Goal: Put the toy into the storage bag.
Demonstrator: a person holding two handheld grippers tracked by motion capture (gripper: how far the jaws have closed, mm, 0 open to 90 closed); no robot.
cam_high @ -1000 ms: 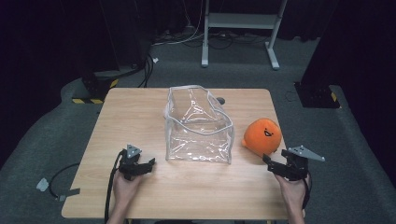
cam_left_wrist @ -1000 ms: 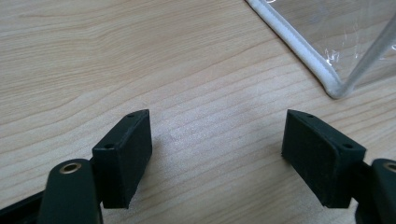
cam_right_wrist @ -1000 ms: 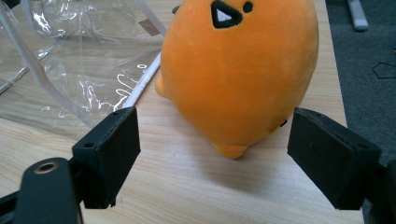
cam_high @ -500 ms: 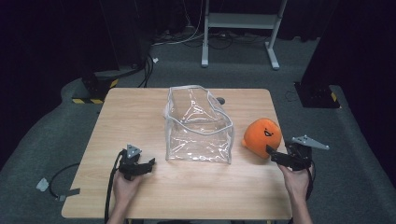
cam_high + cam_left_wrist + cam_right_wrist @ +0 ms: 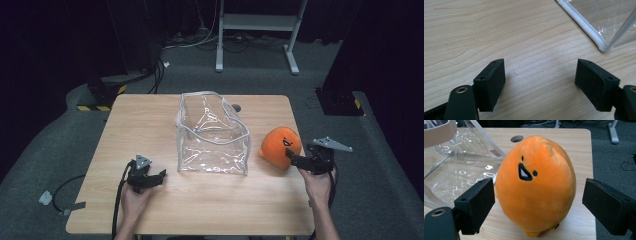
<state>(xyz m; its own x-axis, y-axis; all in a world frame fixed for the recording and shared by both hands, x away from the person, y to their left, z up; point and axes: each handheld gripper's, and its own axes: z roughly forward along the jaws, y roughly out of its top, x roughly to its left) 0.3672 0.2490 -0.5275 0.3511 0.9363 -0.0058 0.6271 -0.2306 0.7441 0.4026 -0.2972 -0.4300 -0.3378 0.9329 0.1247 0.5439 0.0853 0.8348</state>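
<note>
Right tool [image 5: 291, 157] moved up to orange plush [image 5: 280, 146], jaws just opening, table edge [image 5: 295, 165] near

A lab: dark curtains [image 5: 60, 40], floor cables [image 5: 200, 40], hazard-taped stand base [image 5: 97, 100].

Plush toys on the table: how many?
1. The orange plush toy stands near the table's right edge, right of the clear bag, between the open jaws of the right gripper. Nothing shows inside the bag.
</note>
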